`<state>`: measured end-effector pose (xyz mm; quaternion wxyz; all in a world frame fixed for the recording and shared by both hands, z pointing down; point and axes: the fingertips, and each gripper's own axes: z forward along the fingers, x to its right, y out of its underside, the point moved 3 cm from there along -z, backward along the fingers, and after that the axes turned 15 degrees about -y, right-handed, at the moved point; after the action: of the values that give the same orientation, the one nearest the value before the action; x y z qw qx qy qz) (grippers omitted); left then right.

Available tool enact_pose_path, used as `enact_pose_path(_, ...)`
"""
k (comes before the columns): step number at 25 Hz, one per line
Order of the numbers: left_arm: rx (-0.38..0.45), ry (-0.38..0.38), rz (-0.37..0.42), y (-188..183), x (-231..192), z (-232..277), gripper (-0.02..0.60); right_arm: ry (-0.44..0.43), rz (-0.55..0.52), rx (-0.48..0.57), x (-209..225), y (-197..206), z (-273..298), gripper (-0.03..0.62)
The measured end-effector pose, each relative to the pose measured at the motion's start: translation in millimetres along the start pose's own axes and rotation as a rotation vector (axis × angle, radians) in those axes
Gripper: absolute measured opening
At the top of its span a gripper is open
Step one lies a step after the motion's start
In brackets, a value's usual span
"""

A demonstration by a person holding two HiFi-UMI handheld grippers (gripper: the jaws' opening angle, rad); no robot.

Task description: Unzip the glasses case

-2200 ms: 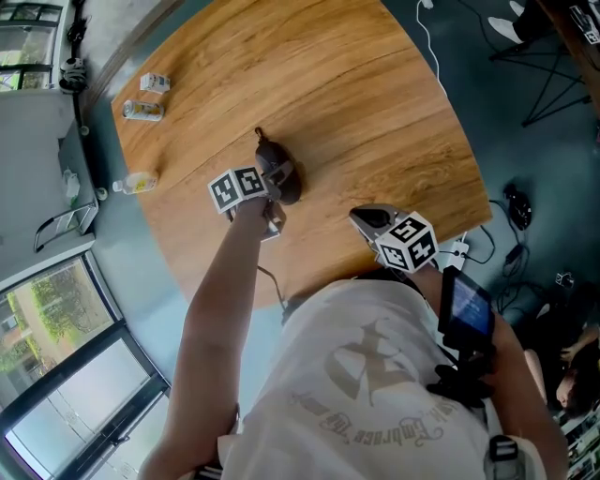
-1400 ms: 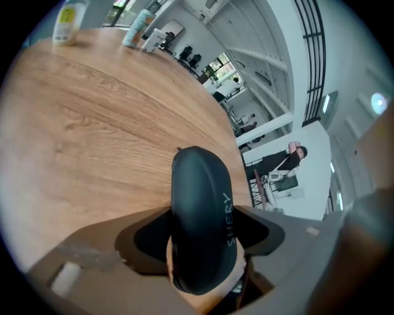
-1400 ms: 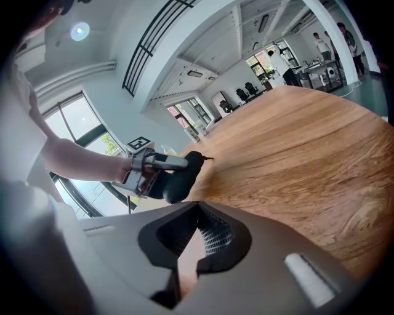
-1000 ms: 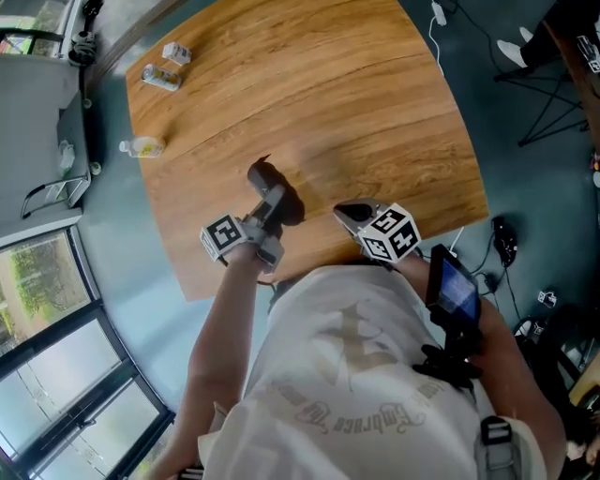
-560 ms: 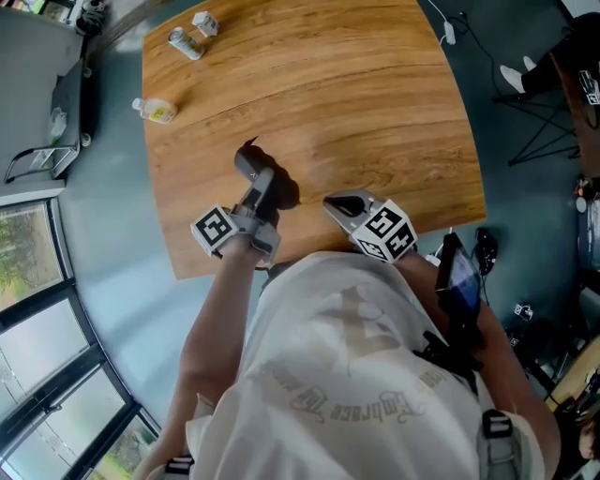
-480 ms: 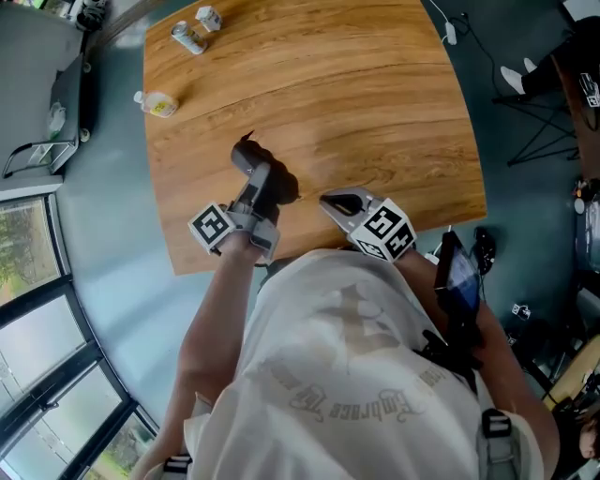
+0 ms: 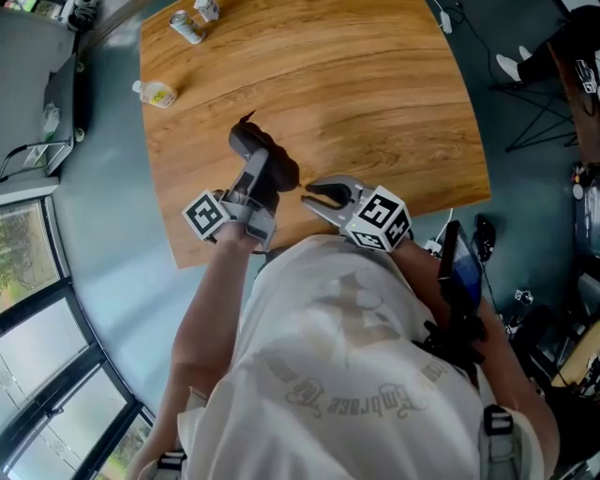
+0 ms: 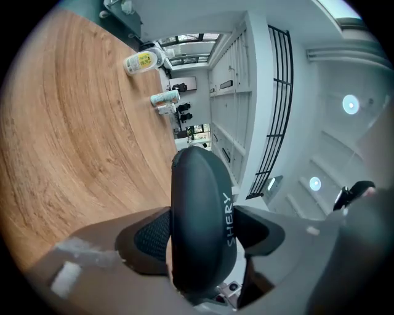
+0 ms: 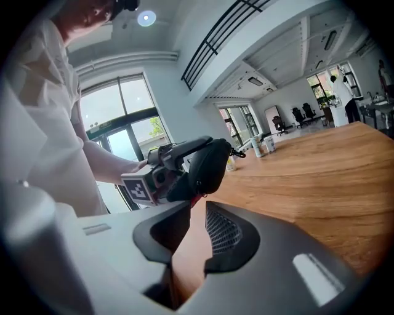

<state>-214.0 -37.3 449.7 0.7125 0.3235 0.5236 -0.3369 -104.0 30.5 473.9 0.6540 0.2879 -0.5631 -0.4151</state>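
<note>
The black glasses case (image 7: 251, 145) is clamped between the jaws of my left gripper (image 7: 261, 183), over the near part of the wooden table (image 7: 375, 94). In the left gripper view the case (image 8: 200, 209) fills the gap edge-on, with white lettering on its side. A small dark tab (image 7: 247, 119) sticks out of its far end. My right gripper (image 7: 309, 195) is just right of the case, open, jaws pointing at it with a short gap between. From the right gripper view I see the case (image 9: 209, 165) and the left gripper (image 9: 161, 172) ahead of my right gripper (image 9: 189, 237), whose jaws hold nothing.
A small bottle (image 7: 155, 92) and two cans (image 7: 187, 26) stand at the table's far left corner, the bottle (image 8: 143, 60) also in the left gripper view. The table's near edge runs just below both grippers. Cables and a stand (image 7: 553, 103) lie on the floor at right.
The left gripper has drawn the case nearer the table's near edge. The right gripper has moved left toward the case, and its jaws now stand wider apart.
</note>
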Motion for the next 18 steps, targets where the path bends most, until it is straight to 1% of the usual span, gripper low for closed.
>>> enact_pose_path(3, -0.023, 0.018, 0.000, 1.8, 3.6, 3.0, 0.330, -0.001, 0.030, 0.035, 1.4, -3.1, -1.4, 0.081)
enact_pose_path(7, -0.062, 0.022, 0.007, 6.6, 3.8, 7.3, 0.331, 0.009, 0.049, 0.052, 7.5, -5.0, -5.2, 0.081)
enact_pose_path(12, -0.073, 0.028, -0.004, 8.8, 2.9, 7.9, 0.331, -0.022, 0.058, 0.051, 5.9, -4.7, -1.1, 0.081)
enact_pose_path(18, -0.077, 0.022, -0.004, 8.8, -0.2, 9.5, 0.331, -0.069, 0.091, 0.076, 2.8, -6.5, -0.5, 0.078)
